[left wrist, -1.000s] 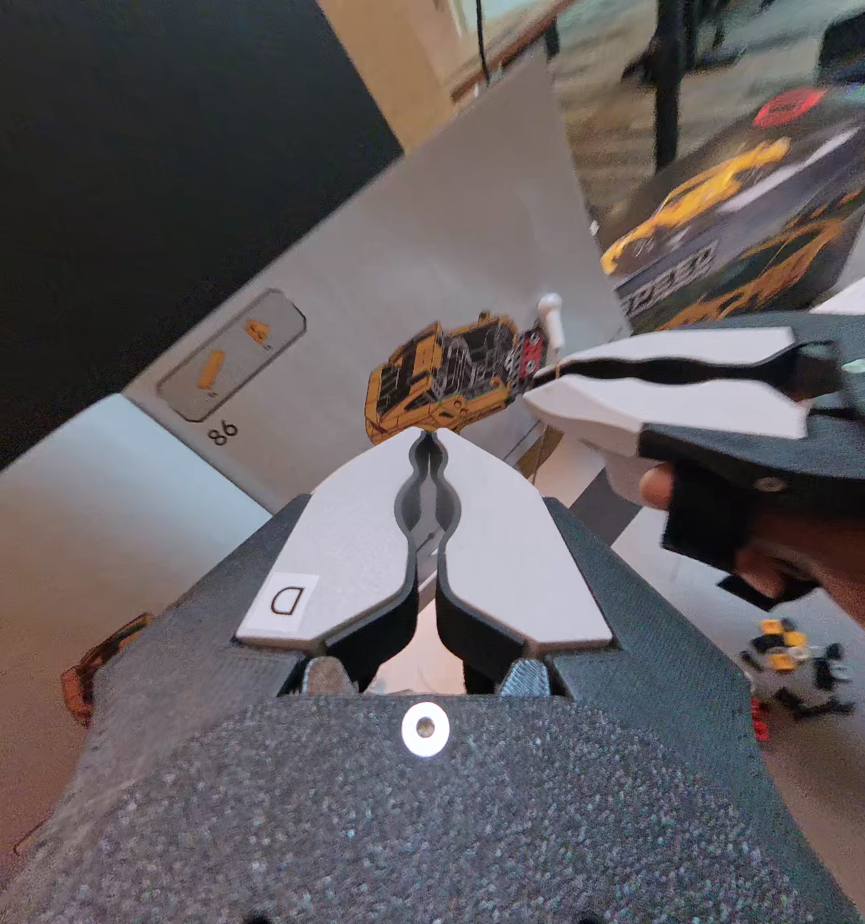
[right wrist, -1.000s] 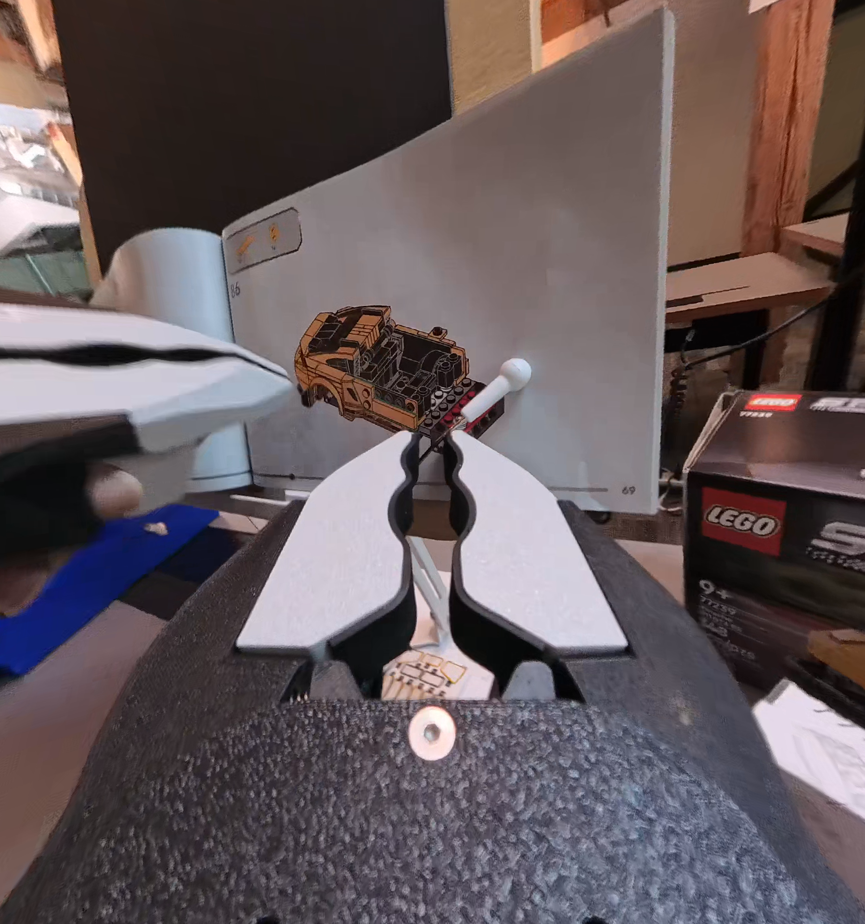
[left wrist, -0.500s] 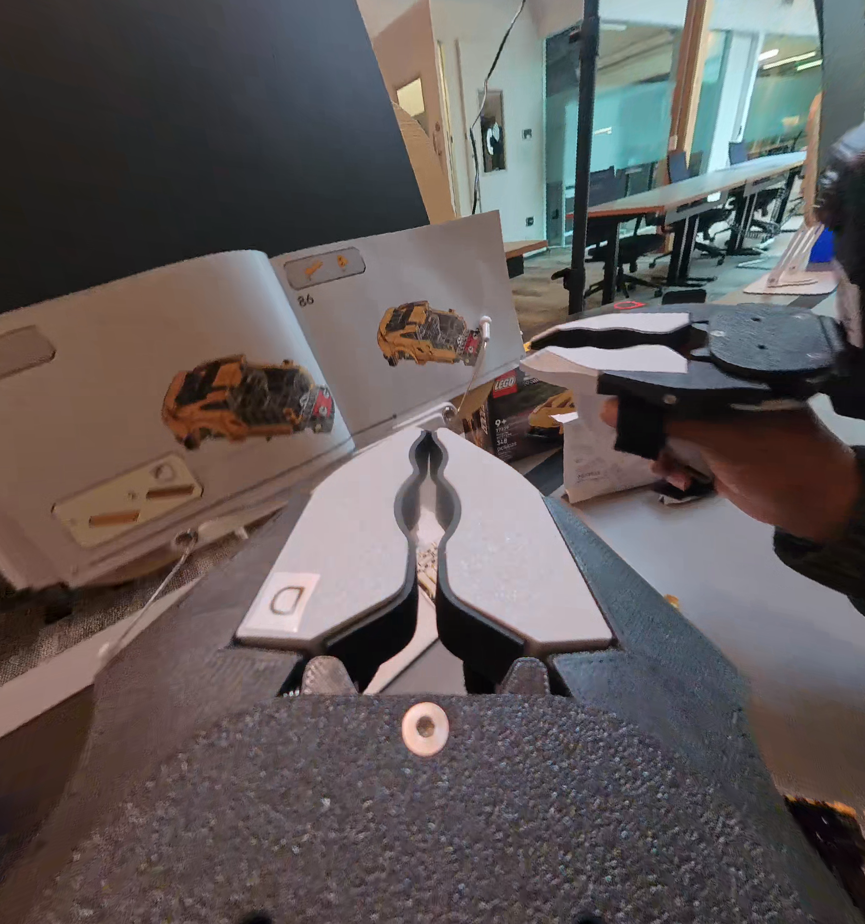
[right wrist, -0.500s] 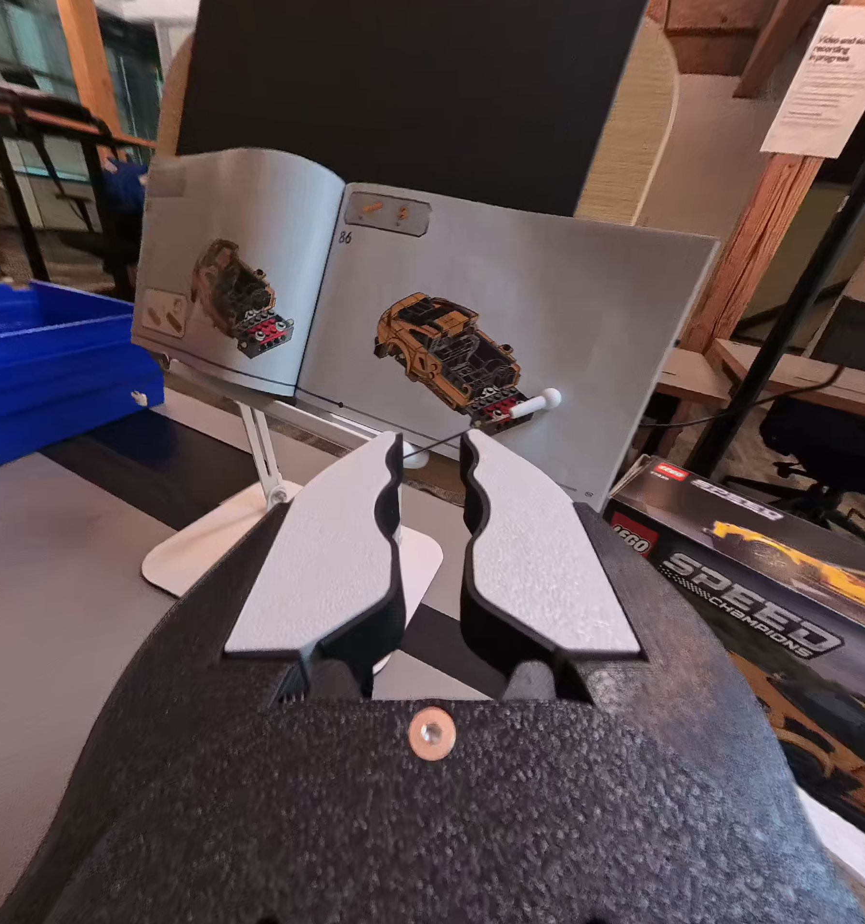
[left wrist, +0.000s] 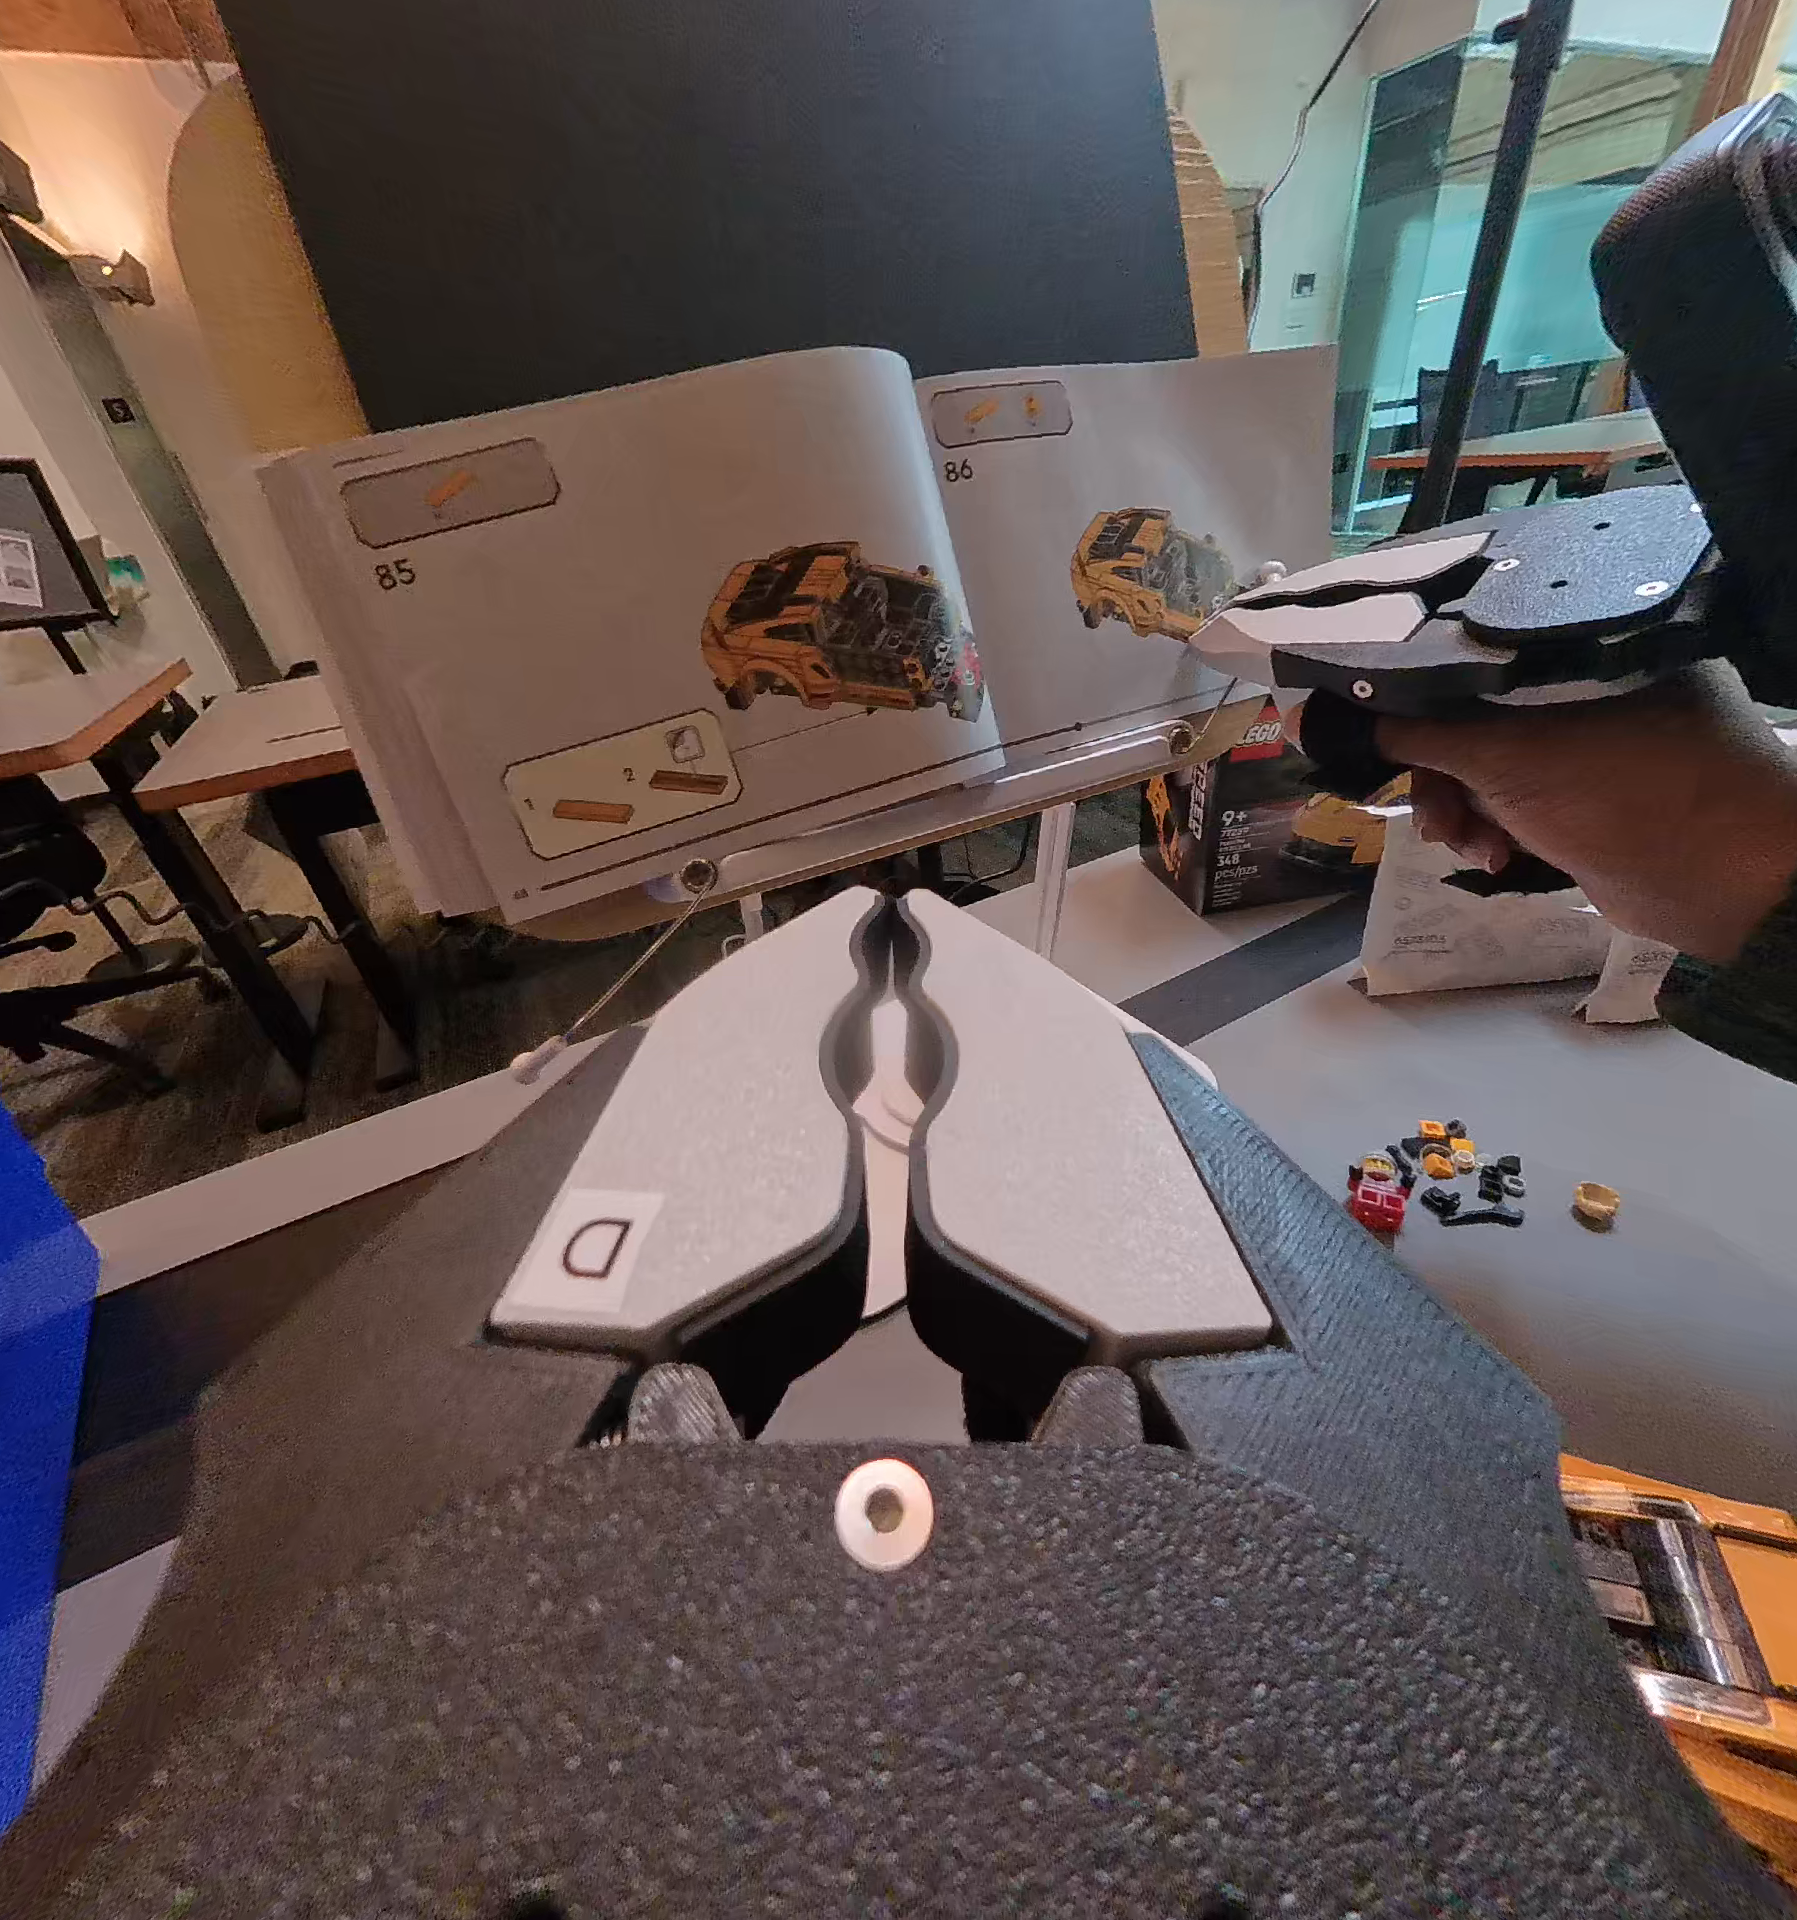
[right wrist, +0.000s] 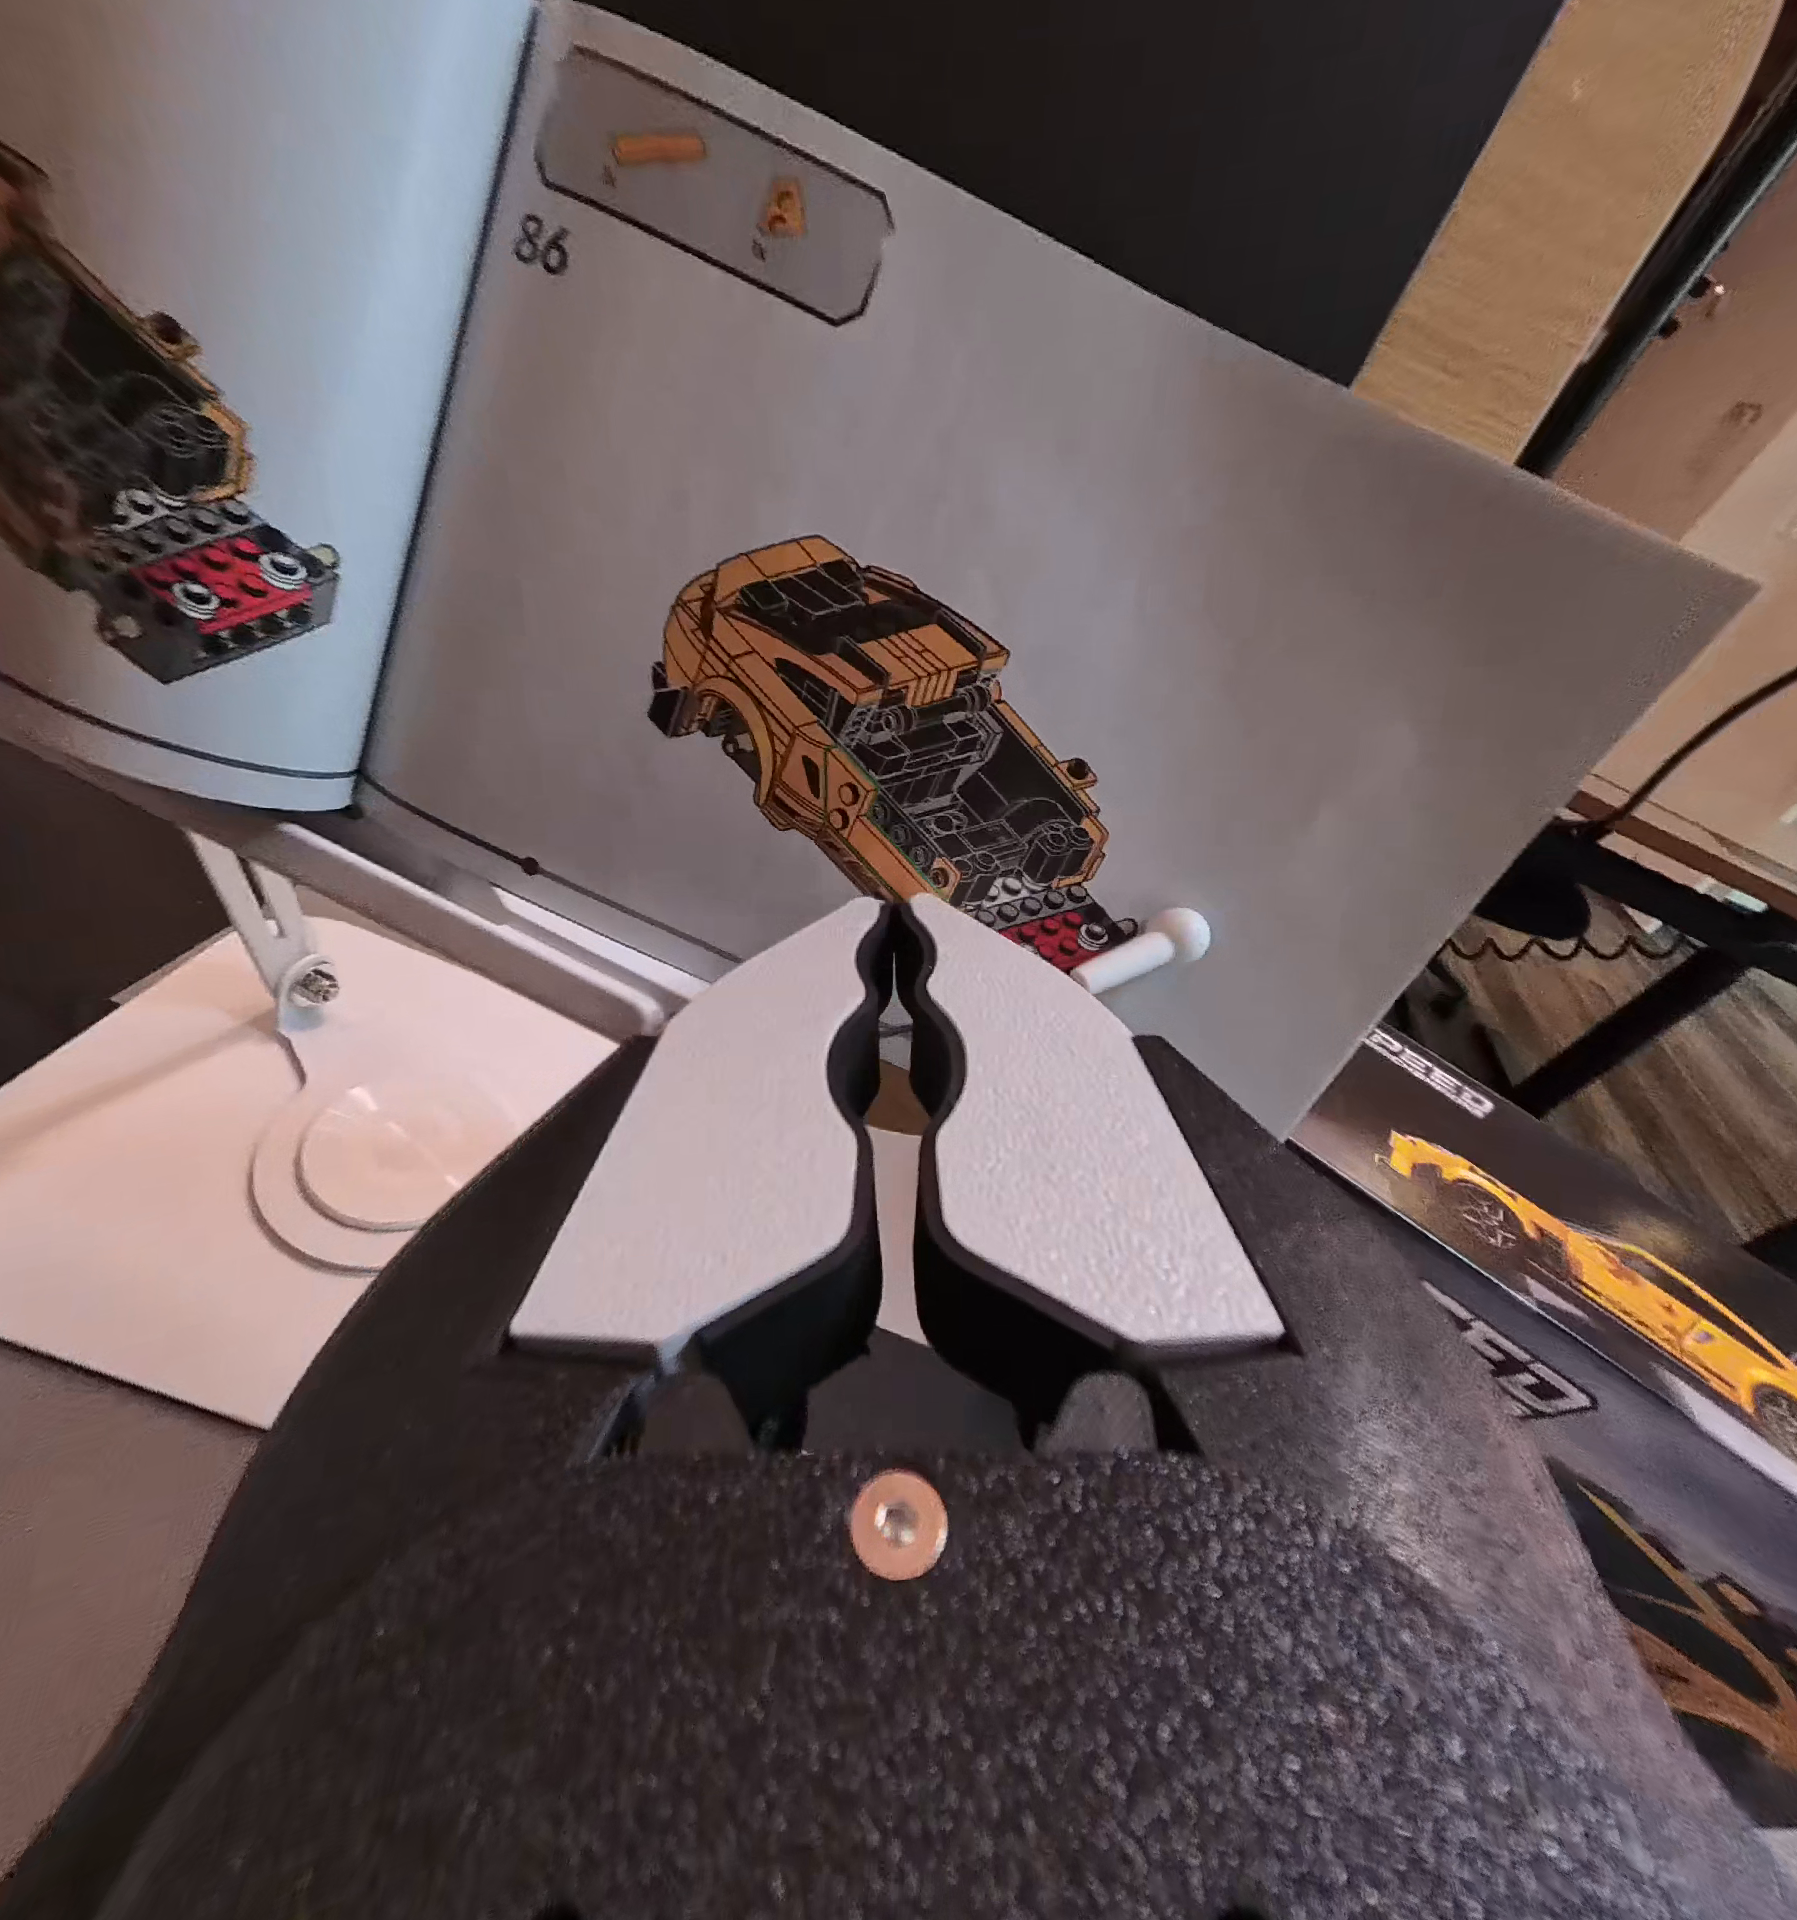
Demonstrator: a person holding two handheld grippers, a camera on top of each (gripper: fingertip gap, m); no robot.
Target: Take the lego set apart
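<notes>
Since a moment ago my right tongs (right wrist: 896, 920) closed, empty, near the open booklet (right wrist: 1237, 582). Left tongs (left wrist: 891, 909) clenched too, loose bricks (left wrist: 1434, 1169) to their right on the tabletop (left wrist: 1652, 1278).

We see our left gripper (left wrist: 892, 914) with fingertips together, nothing between them, pointed at the open instruction booklet (left wrist: 665, 623) on its stand. Our right gripper (left wrist: 1226, 629), also closed, sits at the booklet's right page. Loose lego pieces (left wrist: 1434, 1169) lie on the grey table (left wrist: 1652, 1299); the lego box (left wrist: 1237, 821) stands behind.
</notes>
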